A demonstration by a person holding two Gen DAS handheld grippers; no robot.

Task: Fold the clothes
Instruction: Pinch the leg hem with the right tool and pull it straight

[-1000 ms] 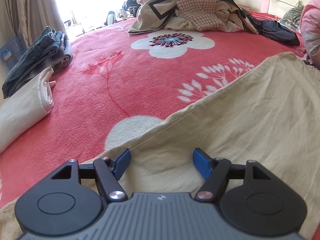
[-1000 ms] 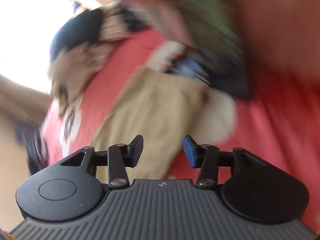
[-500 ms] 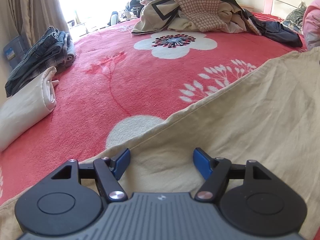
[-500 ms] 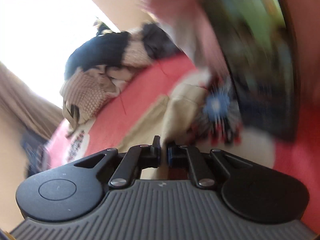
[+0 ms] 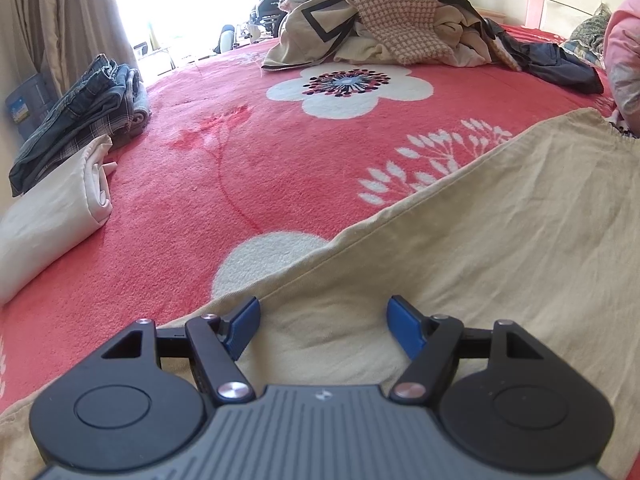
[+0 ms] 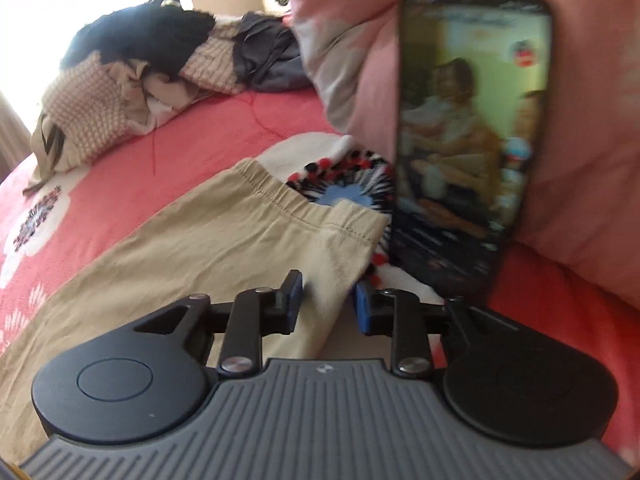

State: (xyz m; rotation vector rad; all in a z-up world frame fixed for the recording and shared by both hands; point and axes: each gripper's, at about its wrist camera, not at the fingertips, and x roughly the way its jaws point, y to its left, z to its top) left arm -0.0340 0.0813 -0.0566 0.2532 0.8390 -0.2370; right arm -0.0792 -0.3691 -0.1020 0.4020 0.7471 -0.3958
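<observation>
Evidently the flat beige cotton trousers (image 5: pixel 460 248) are the garment in hand, spread across the red fleece blanket with white flowers (image 5: pixel 248 152) so they lie smooth for a fold. Taking those trousers as the landmark: the left gripper (image 5: pixel 322 326) hangs over their near part with its blue pads set wide and nothing clenched between them, probably waiting to pin or pick the cloth. The right gripper (image 6: pixel 326 296) sits at their gathered elastic waistband (image 6: pixel 296 204), at its right corner; its jaws are opening, and the corner's edge lies between the pads, which do not visibly press on it. That corner looks like the natural place to seize for carrying one end over the other. Just beyond the waistband, a black smartphone with a lit screen (image 6: pixel 472 136) leans upright against a pink pillow (image 6: pixel 592 128), presumably propped to be watched. Well beyond the trousers lies a heap of unfolded clothes (image 5: pixel 384 28); away to their left sit a folded white cloth (image 5: pixel 52 216) and folded blue jeans (image 5: pixel 84 108), likely finished pieces set aside.
</observation>
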